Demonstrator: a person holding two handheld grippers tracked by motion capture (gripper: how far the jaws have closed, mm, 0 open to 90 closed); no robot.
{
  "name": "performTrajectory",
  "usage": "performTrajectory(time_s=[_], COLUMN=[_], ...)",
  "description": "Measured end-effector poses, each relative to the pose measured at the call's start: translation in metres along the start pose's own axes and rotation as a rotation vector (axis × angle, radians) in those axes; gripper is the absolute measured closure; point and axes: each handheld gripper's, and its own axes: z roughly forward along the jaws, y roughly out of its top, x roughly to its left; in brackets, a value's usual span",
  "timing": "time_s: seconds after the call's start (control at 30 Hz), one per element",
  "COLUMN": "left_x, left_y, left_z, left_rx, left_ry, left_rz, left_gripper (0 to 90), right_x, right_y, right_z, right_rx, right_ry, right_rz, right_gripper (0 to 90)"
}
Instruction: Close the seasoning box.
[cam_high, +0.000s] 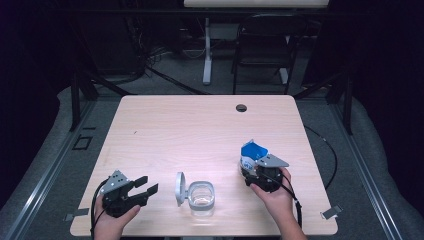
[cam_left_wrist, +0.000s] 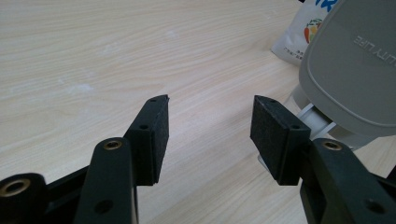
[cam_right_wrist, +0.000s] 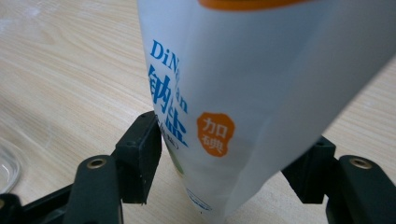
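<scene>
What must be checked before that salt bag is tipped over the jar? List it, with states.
1. Grey hinged lid of the clear glass jar swung open: ok.
2. White and blue salt bag between the jaws of the right gripper: ok.
3. Bag top torn open: ok, its blue inside shows in the high view.
4. Jar steadied by the left gripper: not ok, its jaws stand open beside the lid and hold nothing.
5. Light wooden table bare between bag and jar: ok.
6. Room left in the jar: cannot tell.
</scene>
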Motion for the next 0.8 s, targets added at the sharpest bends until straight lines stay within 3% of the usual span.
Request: performTrajectory(time_s=[0.27, 0.8], left_x=[0.001, 0.003], left_y=[0.000, -0.001], left_z=[0.000, -0.001], left_rx=[0.003, -0.010], left_ry=[0.000, 0.005], left_rz=[0.000, -0.010], left_gripper=[47.5, 47.8], right_x=[-0.002, -0.011], right_y=[0.000, -0.008], right_z=[-0.001, -0.018], right_rx=[-0.002, 0.021], right_ry=[0.018, 0.117], right_rz=[-0.025, -0.099], right_gripper=[41.5, 43.1])
